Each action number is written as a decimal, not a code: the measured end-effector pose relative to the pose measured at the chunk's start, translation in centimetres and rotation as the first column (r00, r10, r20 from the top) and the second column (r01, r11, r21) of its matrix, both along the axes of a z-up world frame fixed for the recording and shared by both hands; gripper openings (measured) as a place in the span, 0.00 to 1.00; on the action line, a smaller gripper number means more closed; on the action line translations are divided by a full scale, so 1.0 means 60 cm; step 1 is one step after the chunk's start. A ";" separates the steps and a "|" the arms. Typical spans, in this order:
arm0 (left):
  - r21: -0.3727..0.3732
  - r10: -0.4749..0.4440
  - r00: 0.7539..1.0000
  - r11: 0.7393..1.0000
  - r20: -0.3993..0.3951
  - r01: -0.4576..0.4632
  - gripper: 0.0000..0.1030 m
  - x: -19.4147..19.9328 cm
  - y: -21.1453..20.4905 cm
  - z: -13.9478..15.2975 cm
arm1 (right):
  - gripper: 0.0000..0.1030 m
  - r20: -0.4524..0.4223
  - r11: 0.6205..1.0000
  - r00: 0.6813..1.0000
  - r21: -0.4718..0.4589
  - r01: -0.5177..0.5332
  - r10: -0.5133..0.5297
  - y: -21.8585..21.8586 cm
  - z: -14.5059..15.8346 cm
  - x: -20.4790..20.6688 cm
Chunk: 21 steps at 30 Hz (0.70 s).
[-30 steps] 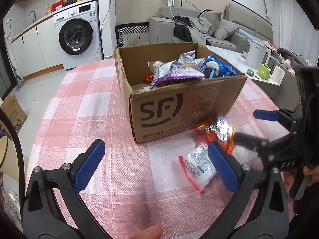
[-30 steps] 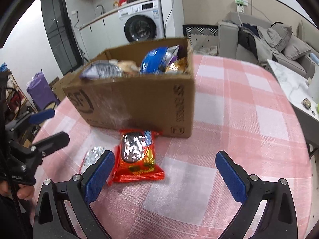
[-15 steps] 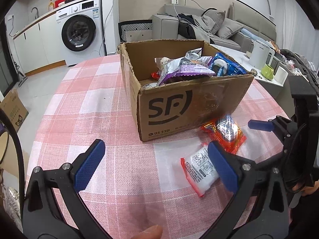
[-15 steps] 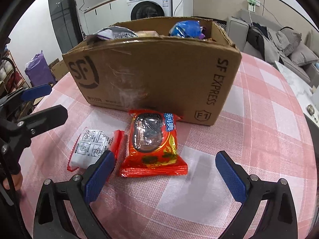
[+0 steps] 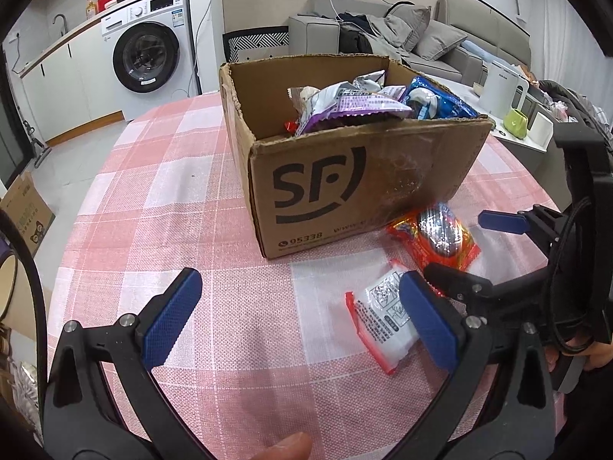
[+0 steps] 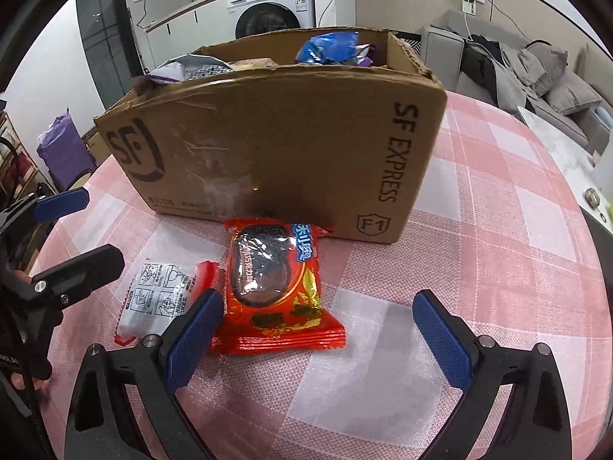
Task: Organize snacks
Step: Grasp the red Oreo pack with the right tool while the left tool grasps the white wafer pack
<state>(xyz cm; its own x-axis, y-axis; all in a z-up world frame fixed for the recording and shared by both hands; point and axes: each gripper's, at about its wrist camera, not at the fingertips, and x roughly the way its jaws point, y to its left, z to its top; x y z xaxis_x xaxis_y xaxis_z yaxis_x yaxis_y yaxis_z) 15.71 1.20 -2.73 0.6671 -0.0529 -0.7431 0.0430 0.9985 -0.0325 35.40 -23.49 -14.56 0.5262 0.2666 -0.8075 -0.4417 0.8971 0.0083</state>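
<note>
Left gripper [image 5: 299,316]: I have it spread wide with nothing between the pads, hanging over bare tablecloth [image 5: 161,191]. Its right pad sits just over the edge of the white packet.
White packet [image 6: 161,299]: lies flat on the cloth, left of the red one and touching or nearly touching it. My left gripper is the nearer hand for this.
Red packet [image 6: 274,287]: flat on the cloth, its far end against the foot of the cardboard box [image 6: 291,153]. Its long axis runs away from me toward the box, roughly in line with the way my right fingers point.
Right gripper [image 6: 318,329]: released and empty; the jaws have just been closing a little, with the near end of the red packet coming in between them but not pinched. The packet lies left of centre, close by my left pad, well clear of the right one.
Next move, as I judge it: shift right gripper slightly left to centre it, then close across the packet's short width.
</note>
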 end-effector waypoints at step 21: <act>0.008 -0.008 1.000 1.000 -0.009 0.008 1.00 0.000 -0.001 -0.007 | 0.43 0.021 0.990 0.990 0.020 -0.140 0.140 0.015 0.008 -0.031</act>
